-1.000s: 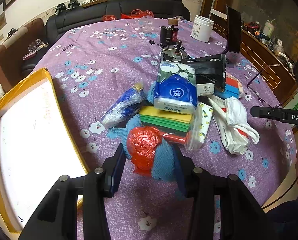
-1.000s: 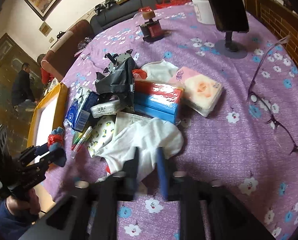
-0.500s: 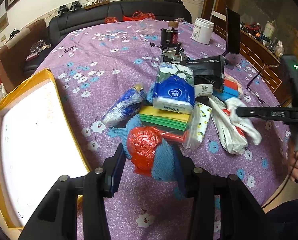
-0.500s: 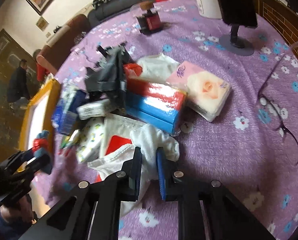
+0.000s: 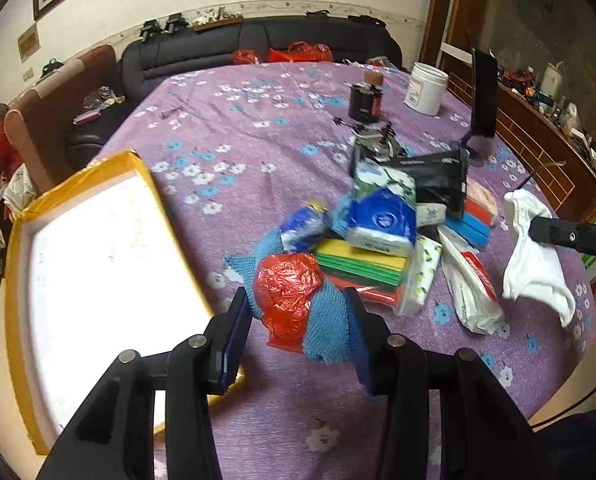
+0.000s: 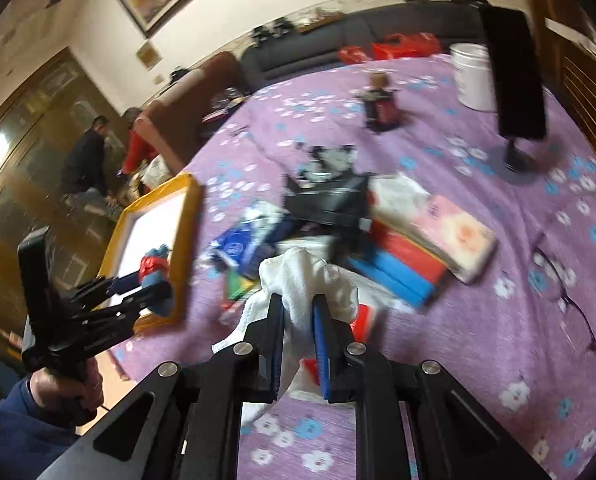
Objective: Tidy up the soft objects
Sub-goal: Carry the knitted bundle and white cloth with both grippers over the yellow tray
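Both things I carry are limp and light, so I pinch each through a bunched fold and judge neither will slip. My right gripper [image 6: 298,320] is nearly closed on a white cloth [image 6: 305,280] that droops above the near right side of the pile. My left gripper [image 5: 298,316] clamps a blue knitted cloth [image 5: 329,328] wrapped with a crinkly red plastic bag [image 5: 288,296], near the yellow-rimmed tray [image 5: 166,208] on the left.
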Available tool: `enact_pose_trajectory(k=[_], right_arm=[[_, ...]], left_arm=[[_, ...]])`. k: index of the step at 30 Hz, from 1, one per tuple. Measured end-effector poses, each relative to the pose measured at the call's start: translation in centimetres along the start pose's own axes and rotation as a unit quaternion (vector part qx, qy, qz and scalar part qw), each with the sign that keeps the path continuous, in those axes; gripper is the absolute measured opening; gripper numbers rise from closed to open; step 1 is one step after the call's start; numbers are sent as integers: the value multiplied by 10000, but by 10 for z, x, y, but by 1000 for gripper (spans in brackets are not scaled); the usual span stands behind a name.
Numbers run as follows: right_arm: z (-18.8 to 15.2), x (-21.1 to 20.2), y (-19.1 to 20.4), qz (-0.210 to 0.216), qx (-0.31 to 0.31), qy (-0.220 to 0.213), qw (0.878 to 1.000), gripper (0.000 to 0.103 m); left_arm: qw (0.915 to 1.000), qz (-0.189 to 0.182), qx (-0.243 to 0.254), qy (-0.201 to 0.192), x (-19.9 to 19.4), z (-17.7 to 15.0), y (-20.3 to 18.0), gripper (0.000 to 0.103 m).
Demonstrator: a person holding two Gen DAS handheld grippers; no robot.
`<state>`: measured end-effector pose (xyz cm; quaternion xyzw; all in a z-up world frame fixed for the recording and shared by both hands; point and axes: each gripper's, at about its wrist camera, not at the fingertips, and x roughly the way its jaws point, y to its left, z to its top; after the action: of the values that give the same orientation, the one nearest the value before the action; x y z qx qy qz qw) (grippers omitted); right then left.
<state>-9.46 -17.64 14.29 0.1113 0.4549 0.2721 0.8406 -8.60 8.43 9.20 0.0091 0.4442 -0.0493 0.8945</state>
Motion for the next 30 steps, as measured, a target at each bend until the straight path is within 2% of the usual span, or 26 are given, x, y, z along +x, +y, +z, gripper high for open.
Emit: enact_pose_trajectory(k=[7,17,25,30], right_arm=[[14,22,44,303,-468,176,9983,16],[39,71,122,736,-1150,486,9894,16],[44,128,184,1056,-1608,768,9783,16],[33,176,216,964,-1960,951,9712,16]], left_arm=[[9995,190,-188,-144,-12,-1,24,44],[9956,479,-730,-346,-34,-13,82,45],[9861,935,-1312,-402,-57,-38,151,45],[9798,1146,-1592,-381,-68,-52,181,45]])
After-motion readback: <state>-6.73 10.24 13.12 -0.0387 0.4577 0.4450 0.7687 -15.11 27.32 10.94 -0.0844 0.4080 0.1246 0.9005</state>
